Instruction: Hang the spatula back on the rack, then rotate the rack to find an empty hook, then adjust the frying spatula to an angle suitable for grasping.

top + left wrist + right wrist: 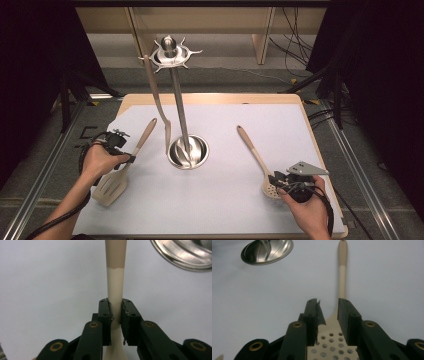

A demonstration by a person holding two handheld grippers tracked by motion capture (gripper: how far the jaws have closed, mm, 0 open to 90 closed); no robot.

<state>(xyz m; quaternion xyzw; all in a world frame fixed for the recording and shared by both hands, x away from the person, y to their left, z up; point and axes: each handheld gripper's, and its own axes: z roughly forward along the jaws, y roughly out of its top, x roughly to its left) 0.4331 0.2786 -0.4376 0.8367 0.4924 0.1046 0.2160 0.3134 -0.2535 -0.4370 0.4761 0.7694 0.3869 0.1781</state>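
Note:
A cream slotted turner (112,186) with a brown-tipped handle lies at the left of the white sheet. My left gripper (127,159) is shut on its neck. In the left gripper view the pads (107,311) press on both sides of the turner's handle (115,282). At the right lies a cream perforated skimmer (270,189), its handle pointing away from me. My right gripper (276,179) hovers over its head. In the right gripper view the right gripper (329,302) stands open, its jaws either side of the skimmer's neck (342,277) without touching it.
A steel utensil stand (188,151) rises from a round base at the table's centre, with a hook crown (170,52) on top. One long utensil (156,92) hangs from a hook. The white sheet (225,205) covers most of the wooden table.

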